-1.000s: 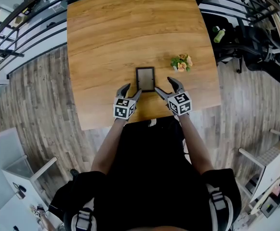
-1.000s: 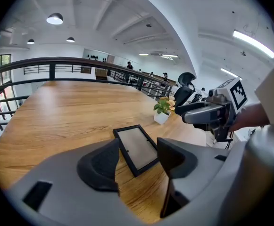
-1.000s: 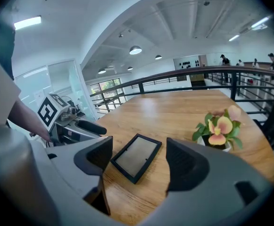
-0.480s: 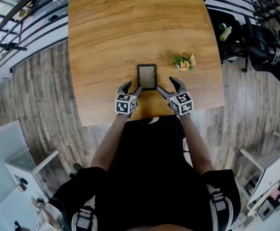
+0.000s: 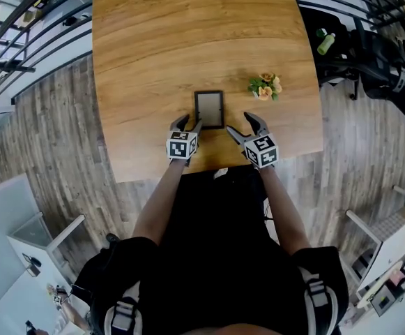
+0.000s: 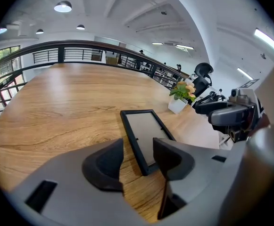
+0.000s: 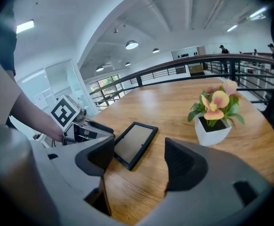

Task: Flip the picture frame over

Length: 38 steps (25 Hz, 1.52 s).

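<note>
On the wooden table (image 5: 153,40), the black rectangular picture frame (image 5: 209,109) is lying lengthwise, near corner between the closing left tongs (image 5: 189,123); right tongs (image 5: 238,124) gaping empty.

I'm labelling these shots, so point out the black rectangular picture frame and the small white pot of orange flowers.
Black rectangular picture frame (image 5: 209,109), head view, middle of its grey panel.
Small white pot of orange flowers (image 7: 213,130), right gripper view, front wall of the white pot.
</note>
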Tool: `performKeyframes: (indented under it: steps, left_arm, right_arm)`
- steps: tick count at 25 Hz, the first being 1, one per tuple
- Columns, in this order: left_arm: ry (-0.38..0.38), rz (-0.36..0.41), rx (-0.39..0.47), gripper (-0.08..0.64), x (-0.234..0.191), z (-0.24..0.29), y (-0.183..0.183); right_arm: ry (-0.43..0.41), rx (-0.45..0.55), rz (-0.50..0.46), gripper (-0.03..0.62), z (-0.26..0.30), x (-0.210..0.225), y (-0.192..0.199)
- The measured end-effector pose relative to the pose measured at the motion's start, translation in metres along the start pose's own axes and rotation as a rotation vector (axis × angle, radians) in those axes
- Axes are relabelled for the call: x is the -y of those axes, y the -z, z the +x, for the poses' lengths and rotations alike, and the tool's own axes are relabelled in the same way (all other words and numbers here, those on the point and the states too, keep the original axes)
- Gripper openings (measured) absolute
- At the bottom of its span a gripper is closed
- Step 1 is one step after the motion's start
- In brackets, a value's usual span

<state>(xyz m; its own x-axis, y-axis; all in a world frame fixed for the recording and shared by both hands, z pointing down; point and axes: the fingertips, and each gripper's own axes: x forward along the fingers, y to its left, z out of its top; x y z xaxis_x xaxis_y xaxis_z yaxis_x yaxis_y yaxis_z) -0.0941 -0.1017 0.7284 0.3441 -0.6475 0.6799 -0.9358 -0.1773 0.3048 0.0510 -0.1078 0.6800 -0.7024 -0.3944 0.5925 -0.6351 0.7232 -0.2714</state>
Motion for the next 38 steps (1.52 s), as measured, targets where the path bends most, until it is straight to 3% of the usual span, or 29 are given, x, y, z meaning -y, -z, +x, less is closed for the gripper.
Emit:
performKeyframes:
  steps: [12, 30, 38]
  left_arm:
    - [-0.019, -0.01, -0.042, 0.196, 0.0, 0.017, 0.012]
    - [-0.094, -0.054, -0.054, 0.092, -0.004, 0.025, 0.016]
    - [-0.108, -0.135, -0.042, 0.074, -0.006, 0.024, 0.016]
  right_arm:
    - [0.032, -0.034, 0.03, 0.322, -0.017, 0.016, 0.019]
    - [0.049, -0.056, 0.016, 0.296, -0.021, 0.024, 0.02]
    - [0.046, -0.062, 0.015, 0.287, -0.023, 0.023, 0.024]
